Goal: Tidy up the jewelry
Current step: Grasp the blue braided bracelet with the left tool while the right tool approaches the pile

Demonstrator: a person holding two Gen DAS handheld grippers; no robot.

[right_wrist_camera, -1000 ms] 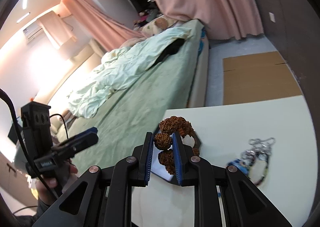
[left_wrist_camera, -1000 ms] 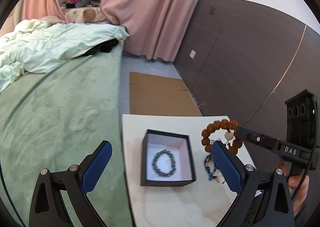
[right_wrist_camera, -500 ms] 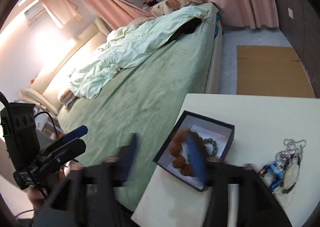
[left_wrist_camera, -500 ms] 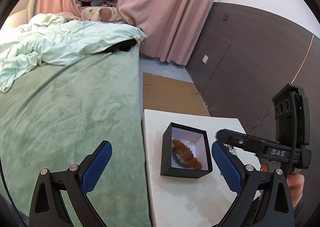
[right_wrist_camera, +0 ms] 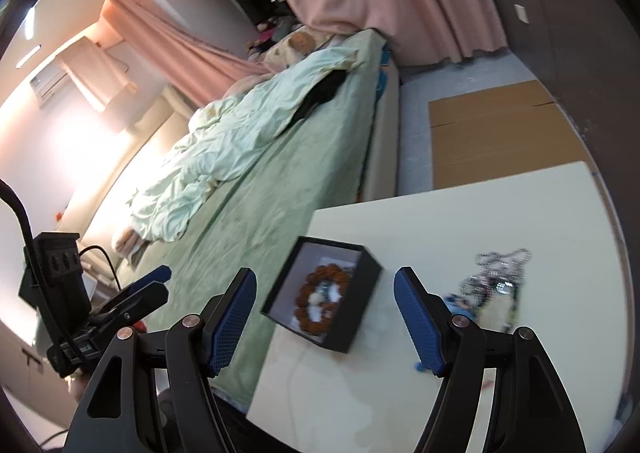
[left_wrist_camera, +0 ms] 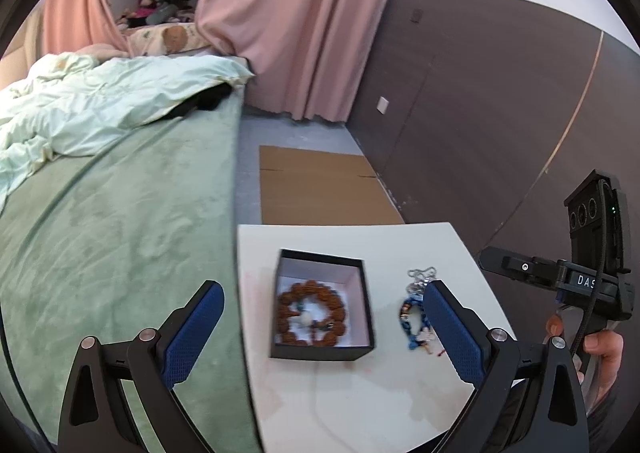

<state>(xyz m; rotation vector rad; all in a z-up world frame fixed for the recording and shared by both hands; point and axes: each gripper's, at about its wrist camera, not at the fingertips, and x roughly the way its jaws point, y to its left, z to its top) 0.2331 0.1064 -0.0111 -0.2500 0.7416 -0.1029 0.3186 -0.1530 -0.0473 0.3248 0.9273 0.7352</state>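
A black box [left_wrist_camera: 364, 293] with a white lining stands on the white table [left_wrist_camera: 360, 397]. A brown bead bracelet [left_wrist_camera: 310, 311] lies inside it over a darker bracelet; it also shows in the right wrist view [right_wrist_camera: 320, 299], in the box [right_wrist_camera: 360, 317]. A silver chain [left_wrist_camera: 420, 277] and blue beaded jewelry [left_wrist_camera: 412, 323] lie on the table right of the box. My left gripper [left_wrist_camera: 320, 331] is open and empty, above the box. My right gripper [right_wrist_camera: 326, 319] is open and empty, above the box; it also shows in the left wrist view [left_wrist_camera: 520, 267].
A bed with a green cover [left_wrist_camera: 100, 233] and a pale duvet [left_wrist_camera: 100, 109] runs along the table's left edge. Flat cardboard [left_wrist_camera: 320, 185] lies on the floor beyond the table. A dark panelled wall [left_wrist_camera: 480, 113] stands at the right. Pink curtains [left_wrist_camera: 288, 25] hang behind.
My right gripper carried the brown bracelet over the box, opened and let it go into the box, then drew back. My left gripper stayed open.
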